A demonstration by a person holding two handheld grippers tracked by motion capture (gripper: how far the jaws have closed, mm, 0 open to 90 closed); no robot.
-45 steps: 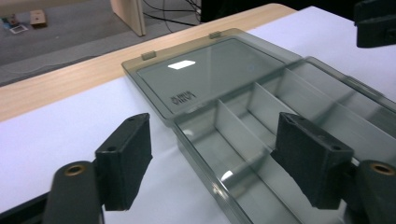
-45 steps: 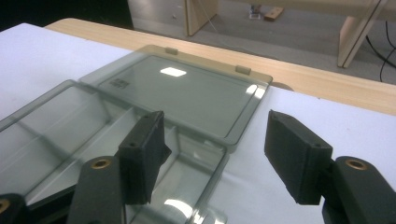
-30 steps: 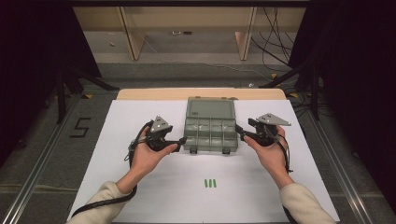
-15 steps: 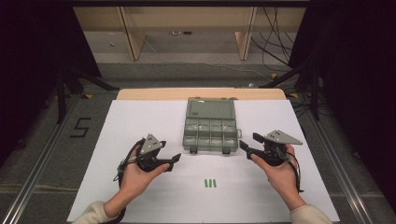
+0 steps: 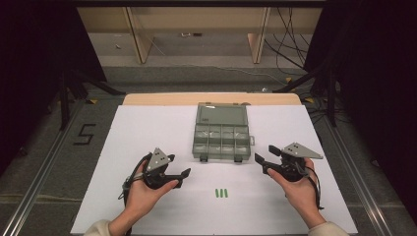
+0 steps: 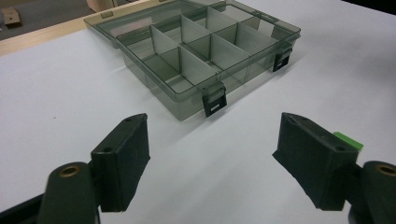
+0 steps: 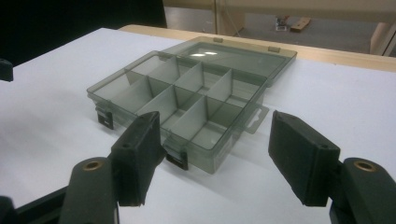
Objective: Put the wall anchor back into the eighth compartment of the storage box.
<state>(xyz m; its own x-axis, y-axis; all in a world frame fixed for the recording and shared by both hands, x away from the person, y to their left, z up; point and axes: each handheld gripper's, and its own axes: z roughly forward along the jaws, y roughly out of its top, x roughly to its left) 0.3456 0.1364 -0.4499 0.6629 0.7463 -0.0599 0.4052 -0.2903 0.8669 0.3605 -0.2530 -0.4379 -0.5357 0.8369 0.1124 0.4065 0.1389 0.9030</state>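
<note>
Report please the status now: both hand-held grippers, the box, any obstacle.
Left hand-held gripper open, empty. Right hand-held gripper open, empty. Compartment box open on the table, lid laid back, compartments look empty. Green pieces lie near, not in the way.

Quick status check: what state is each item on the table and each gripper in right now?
Organizer box: open, lid laid flat behind it, compartments empty, both front latches undone.
Green pieces: lying side by side on the white table, in front of the box, untouched.
Left gripper: open, holding nothing.
Right gripper: open, holding nothing.
</note>
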